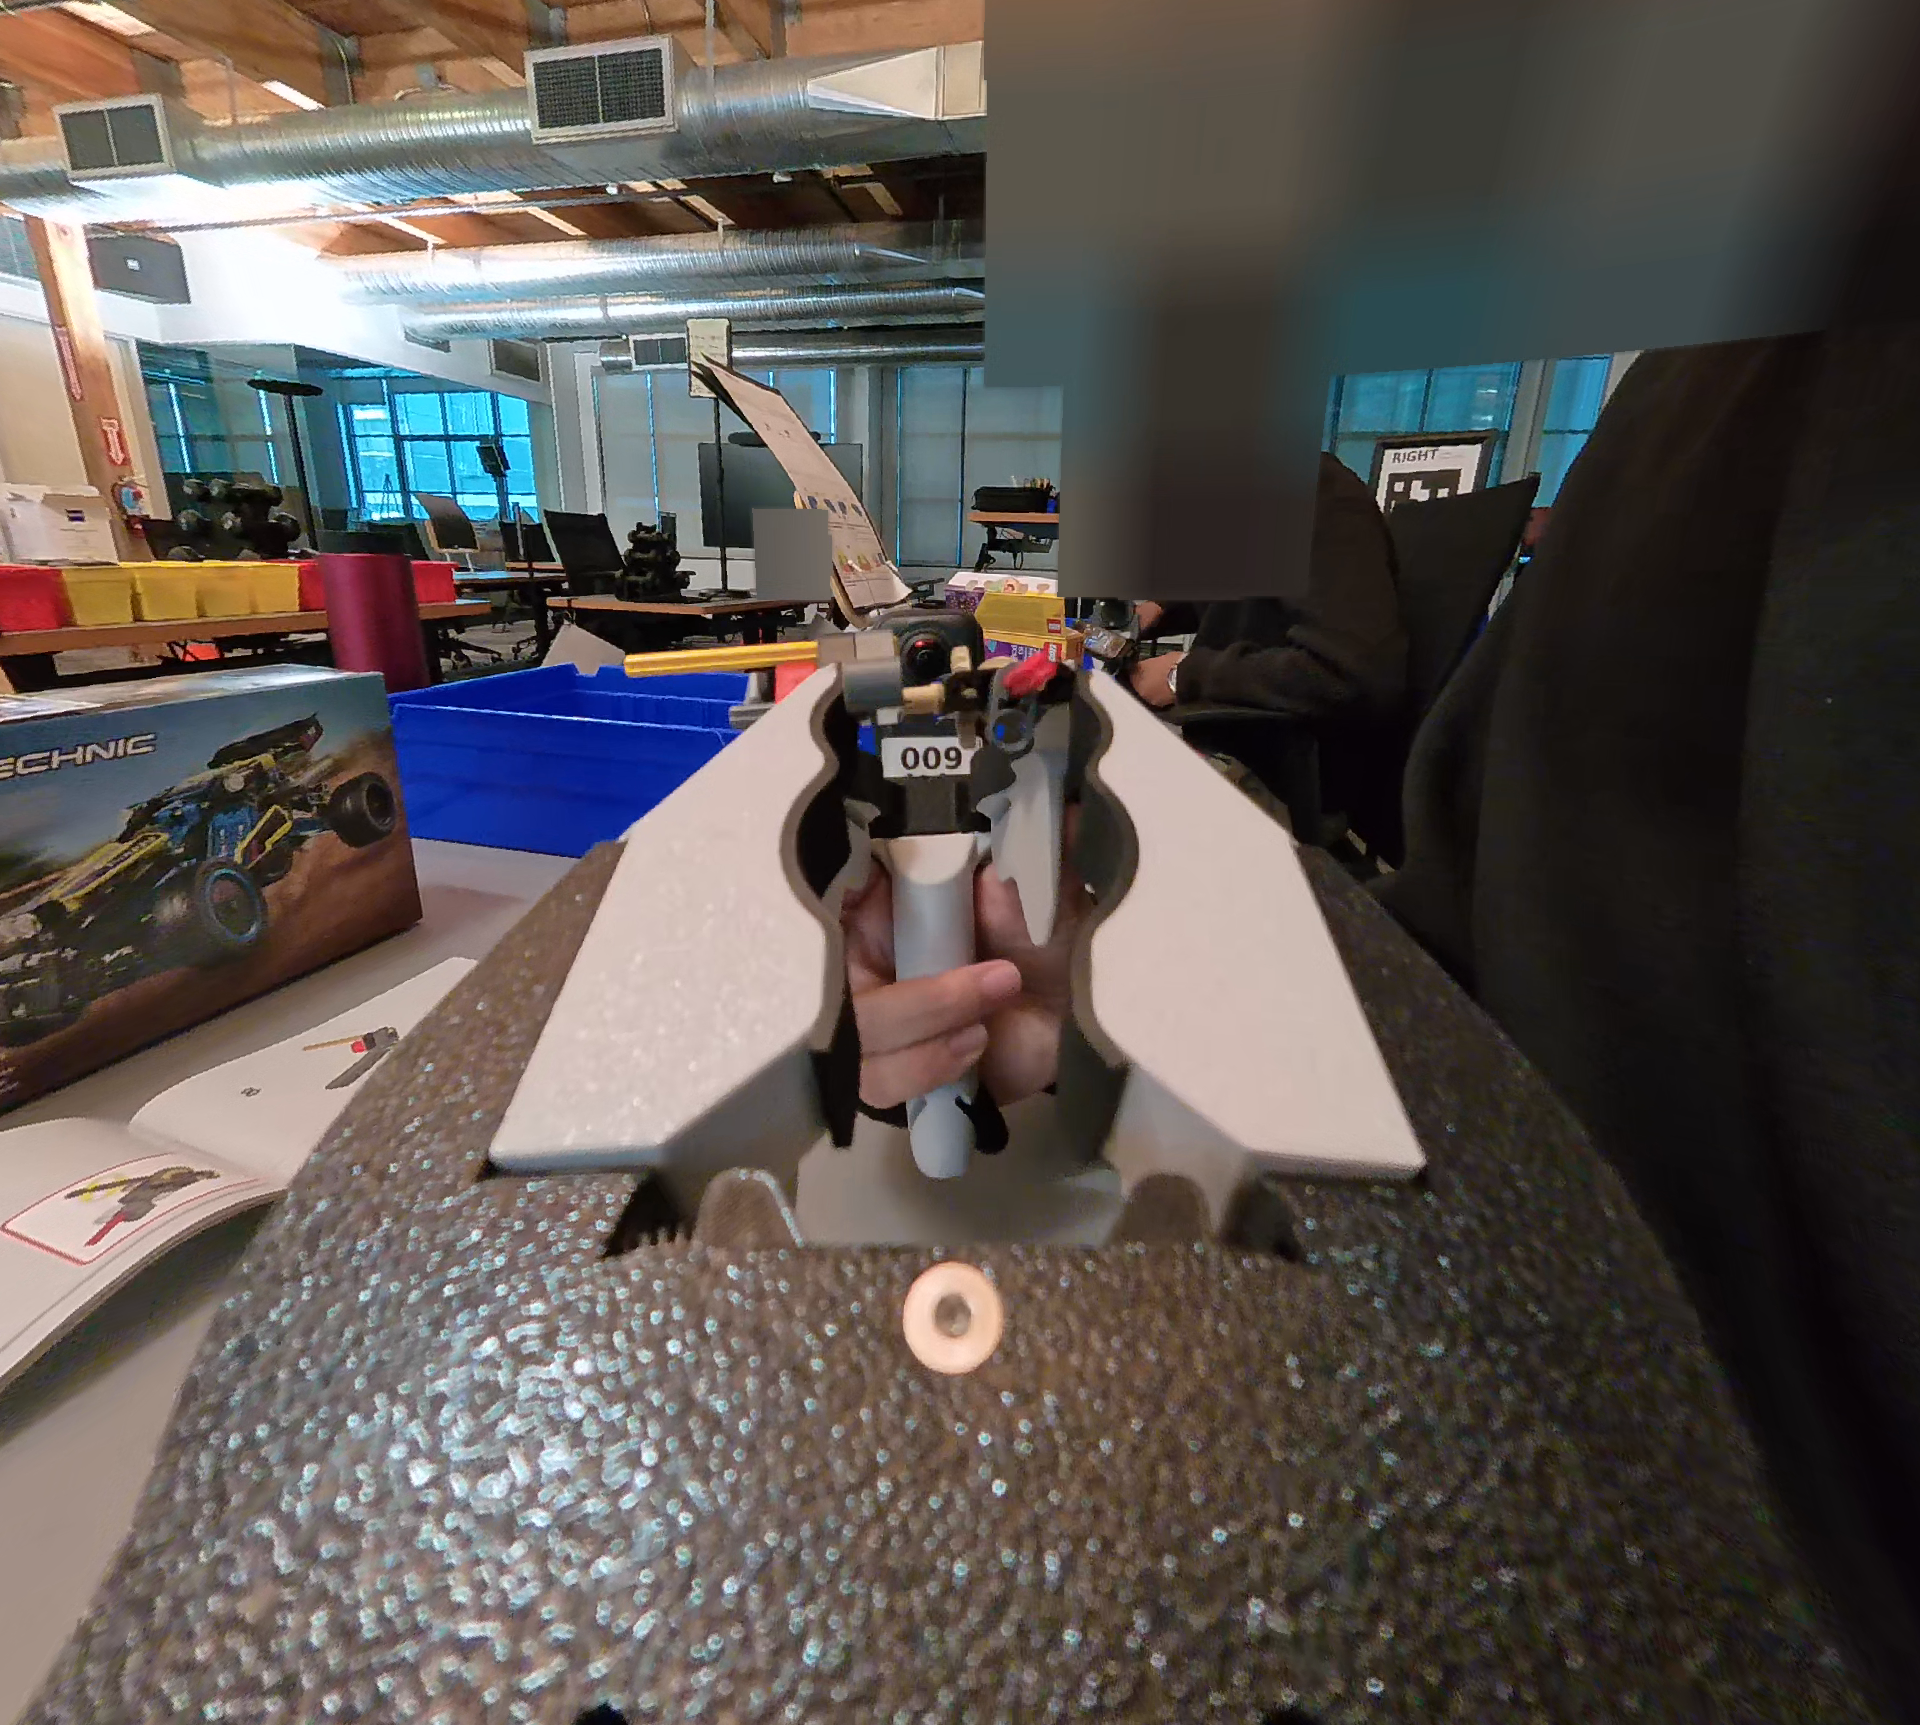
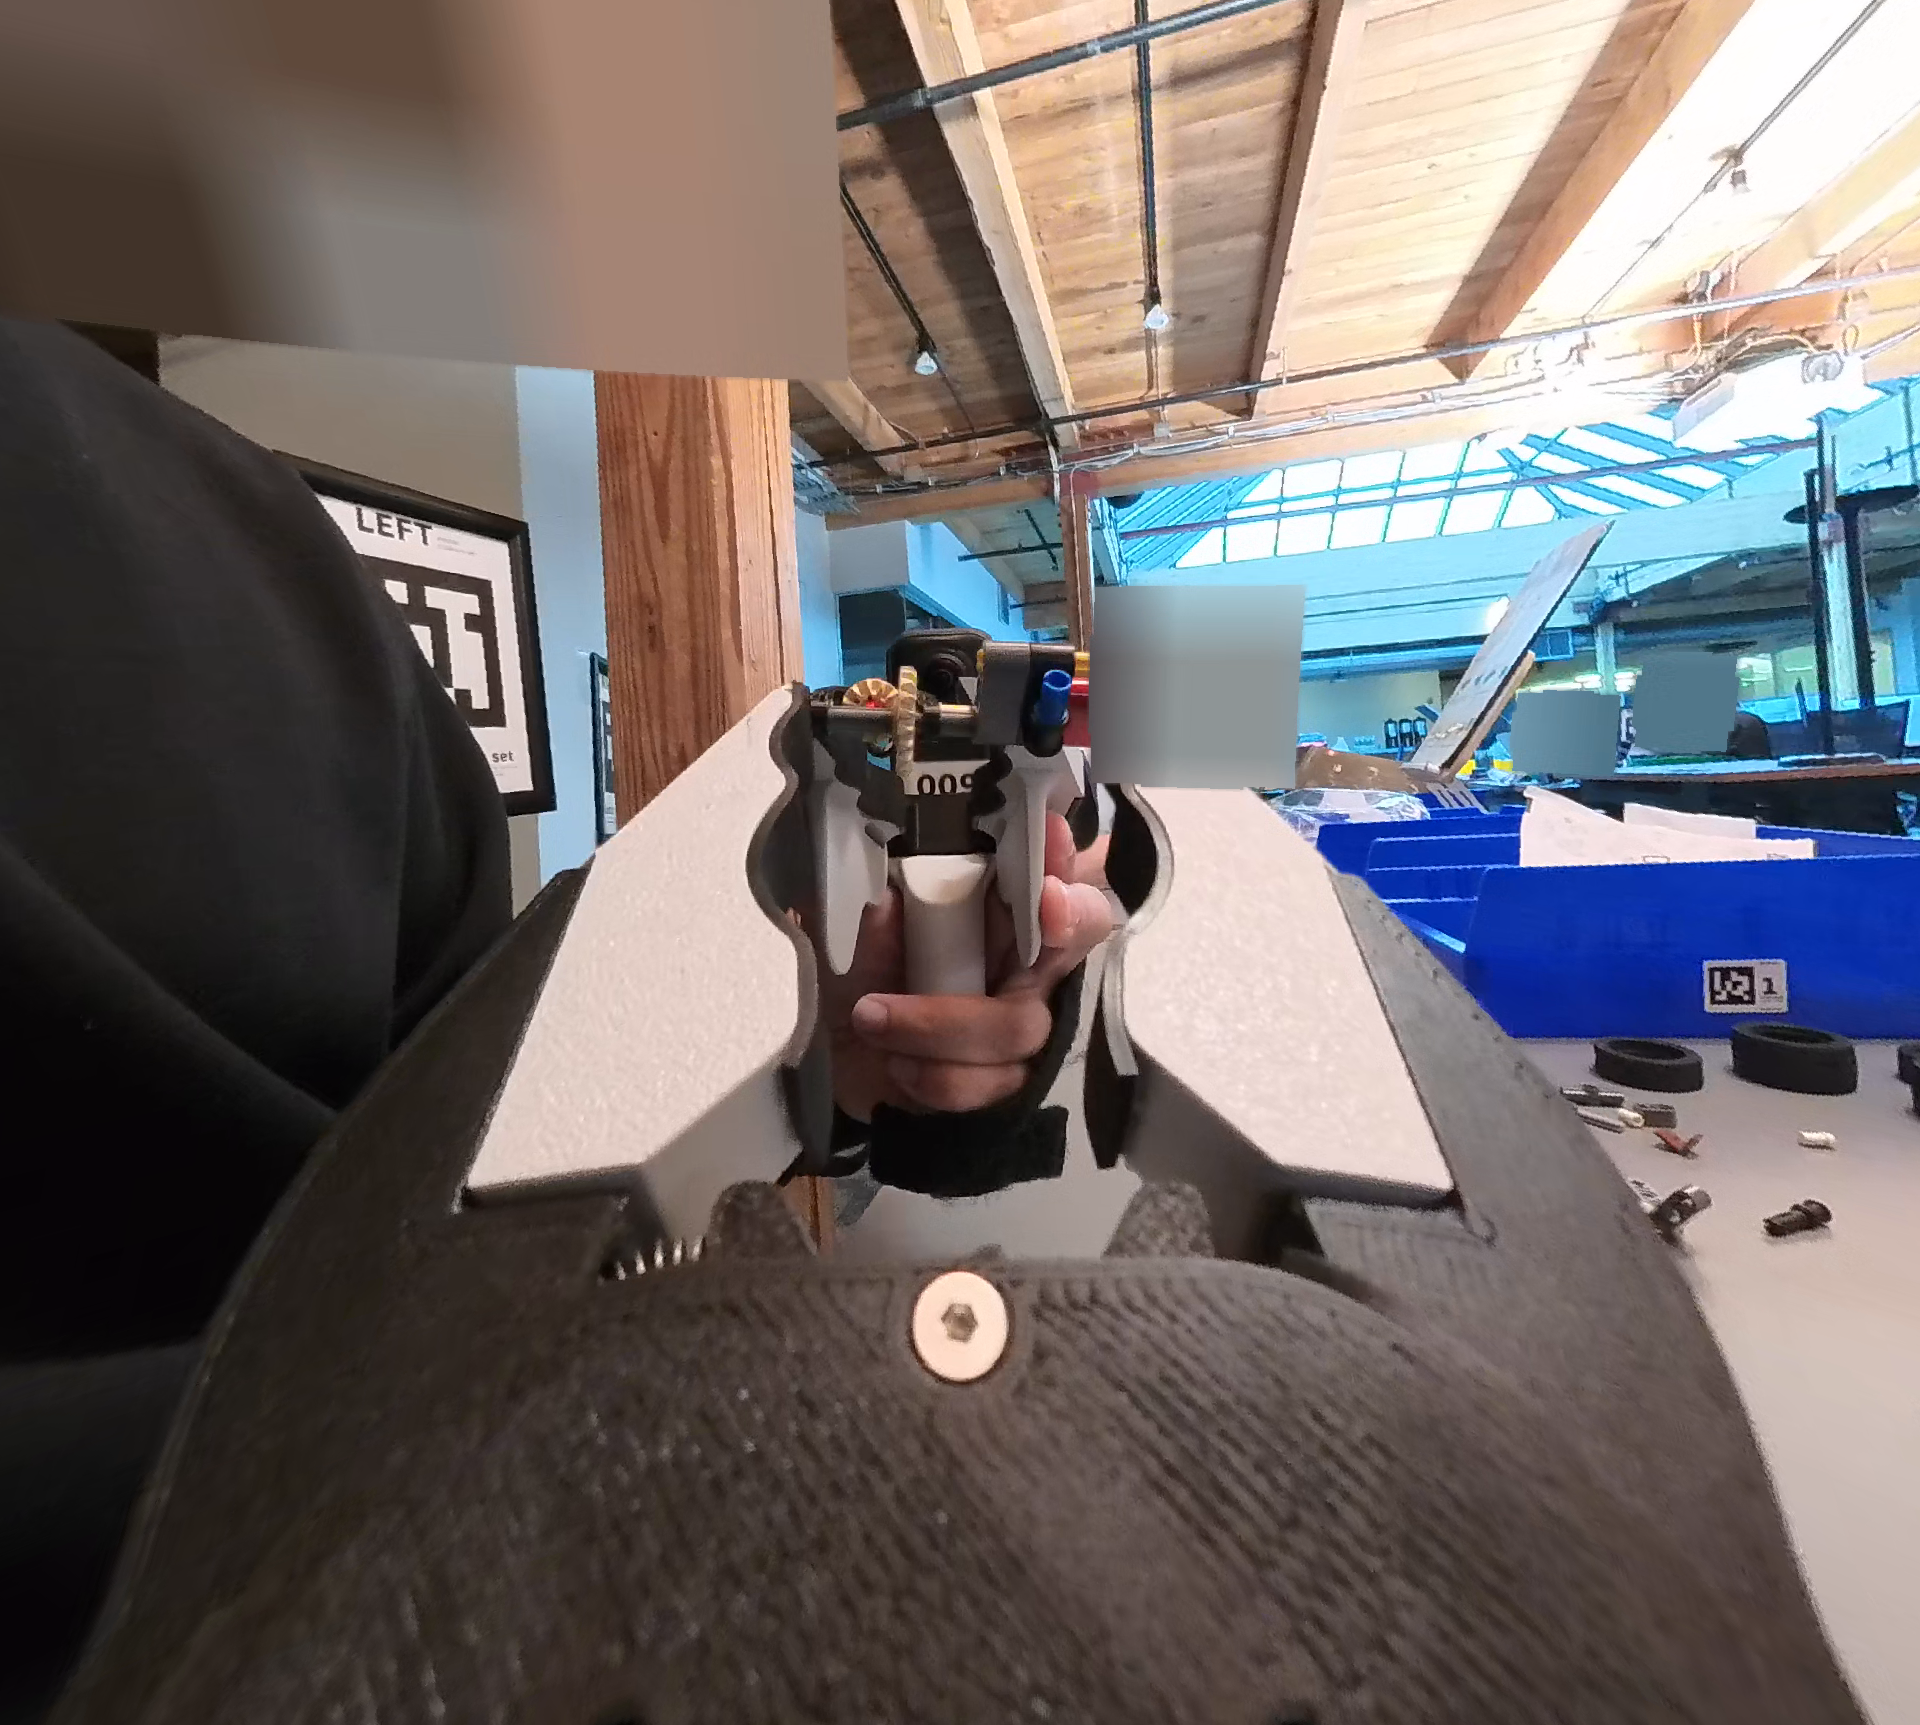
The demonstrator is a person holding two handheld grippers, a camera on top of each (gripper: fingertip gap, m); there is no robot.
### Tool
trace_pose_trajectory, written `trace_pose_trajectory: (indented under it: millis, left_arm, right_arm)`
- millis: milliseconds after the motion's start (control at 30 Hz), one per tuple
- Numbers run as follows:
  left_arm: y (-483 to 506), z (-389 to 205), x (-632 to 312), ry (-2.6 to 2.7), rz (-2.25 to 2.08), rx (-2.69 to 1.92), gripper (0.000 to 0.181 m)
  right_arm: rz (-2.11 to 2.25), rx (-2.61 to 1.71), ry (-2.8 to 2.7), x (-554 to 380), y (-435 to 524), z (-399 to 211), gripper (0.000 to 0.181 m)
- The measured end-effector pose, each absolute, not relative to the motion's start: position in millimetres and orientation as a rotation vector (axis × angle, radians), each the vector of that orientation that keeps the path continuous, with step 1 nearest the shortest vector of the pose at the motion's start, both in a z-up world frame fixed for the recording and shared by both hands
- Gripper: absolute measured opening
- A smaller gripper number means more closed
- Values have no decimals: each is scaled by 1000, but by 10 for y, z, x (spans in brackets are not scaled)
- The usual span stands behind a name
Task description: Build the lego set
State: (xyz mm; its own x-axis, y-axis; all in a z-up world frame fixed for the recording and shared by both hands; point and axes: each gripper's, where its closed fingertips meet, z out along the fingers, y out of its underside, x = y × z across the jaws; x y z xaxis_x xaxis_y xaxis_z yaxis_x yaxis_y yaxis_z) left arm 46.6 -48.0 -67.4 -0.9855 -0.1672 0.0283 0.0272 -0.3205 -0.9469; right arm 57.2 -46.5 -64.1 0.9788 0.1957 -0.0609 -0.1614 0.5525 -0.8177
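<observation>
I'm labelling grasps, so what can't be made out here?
- Grip: both views, left tongs and right tongs crowd the lego assembly; which holds it is unclear.
- Instruction booklet: left wrist view, cut by the left edge and the tongs' body.
- Loose parts: right wrist view, too small to identify.

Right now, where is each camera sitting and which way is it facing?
Left wrist view: on the left gripper, facing the right gripper and the right hand holding it; blue bins behind, dark clothing at right.
Right wrist view: on the right gripper, facing the left gripper and the left hand; dark clothing at left.
Shared: the lego assembly between the fingertips, the blue bins; the cameras face each other.
</observation>
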Motion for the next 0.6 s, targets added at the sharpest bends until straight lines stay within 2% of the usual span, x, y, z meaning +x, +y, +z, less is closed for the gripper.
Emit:
trace_pose_trajectory:
  millis: [600]
  left_arm:
    - [-452, -714, 537, 1780, -2420, -230, 39]
  right_arm:
    - [193, -974, 6, 649, -443, -682, 54]
